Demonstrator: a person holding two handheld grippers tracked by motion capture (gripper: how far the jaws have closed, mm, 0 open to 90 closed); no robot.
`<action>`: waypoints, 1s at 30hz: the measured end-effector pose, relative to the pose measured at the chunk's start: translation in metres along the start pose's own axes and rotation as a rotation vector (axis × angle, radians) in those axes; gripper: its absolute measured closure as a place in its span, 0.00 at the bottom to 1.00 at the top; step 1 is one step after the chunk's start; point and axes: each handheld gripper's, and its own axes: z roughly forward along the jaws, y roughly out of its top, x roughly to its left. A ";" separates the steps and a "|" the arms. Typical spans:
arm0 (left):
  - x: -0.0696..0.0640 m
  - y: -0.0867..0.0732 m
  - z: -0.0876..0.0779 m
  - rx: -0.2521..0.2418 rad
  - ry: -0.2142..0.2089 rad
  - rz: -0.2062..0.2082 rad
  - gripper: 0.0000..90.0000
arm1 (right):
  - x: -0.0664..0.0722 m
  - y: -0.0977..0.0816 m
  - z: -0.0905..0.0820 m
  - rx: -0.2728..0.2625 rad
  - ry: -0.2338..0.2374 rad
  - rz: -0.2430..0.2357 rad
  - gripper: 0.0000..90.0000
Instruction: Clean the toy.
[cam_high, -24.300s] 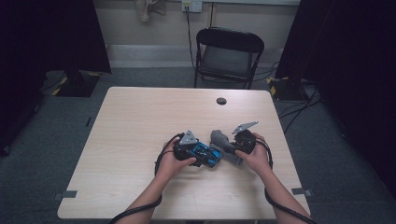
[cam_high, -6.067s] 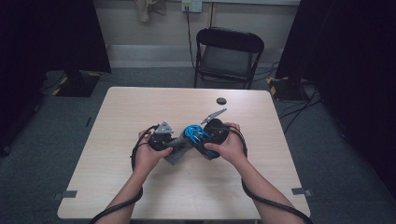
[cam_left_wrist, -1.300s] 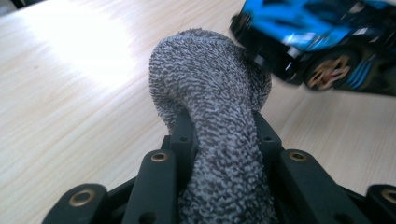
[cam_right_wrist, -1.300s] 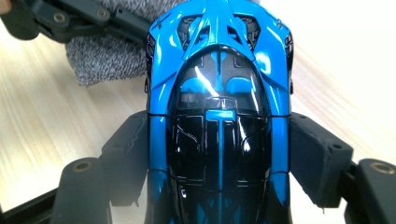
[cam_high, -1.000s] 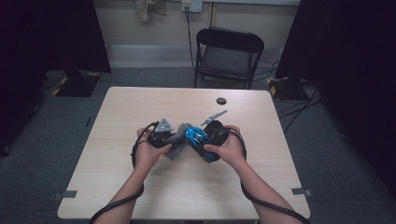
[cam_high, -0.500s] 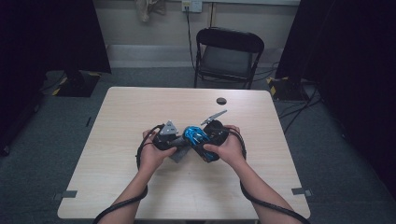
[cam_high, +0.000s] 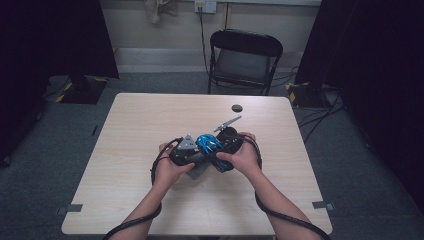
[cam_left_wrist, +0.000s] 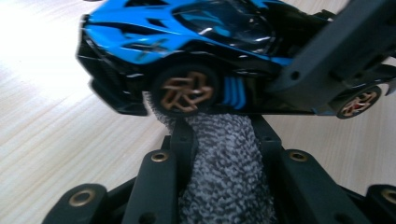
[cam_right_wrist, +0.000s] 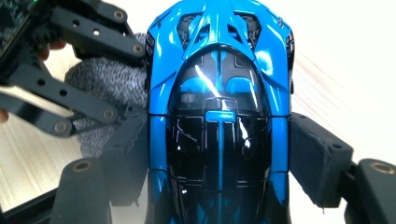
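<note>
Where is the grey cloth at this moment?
The grey cloth sits pinched in the left claw, pressed against the side of the blue toy car, which the right claw grips, near the table's middle in the high view.

- Your toy car (cam_right_wrist: 219, 107) is bright blue with a black roof and bronze wheels.
- Your cloth (cam_left_wrist: 224, 172) is speckled grey.
- Your table (cam_high: 150, 125) is pale wood-grain.
</note>
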 end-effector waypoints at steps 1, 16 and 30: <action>-0.001 0.000 0.000 0.005 -0.005 0.000 0.77 | 0.000 0.000 0.000 0.003 -0.002 0.007 0.32; -0.018 -0.001 0.009 0.022 -0.056 0.020 0.77 | -0.004 0.006 0.002 0.005 -0.025 0.032 0.32; -0.036 -0.003 0.014 0.043 -0.122 0.058 0.77 | -0.007 0.010 0.003 0.004 -0.030 0.047 0.32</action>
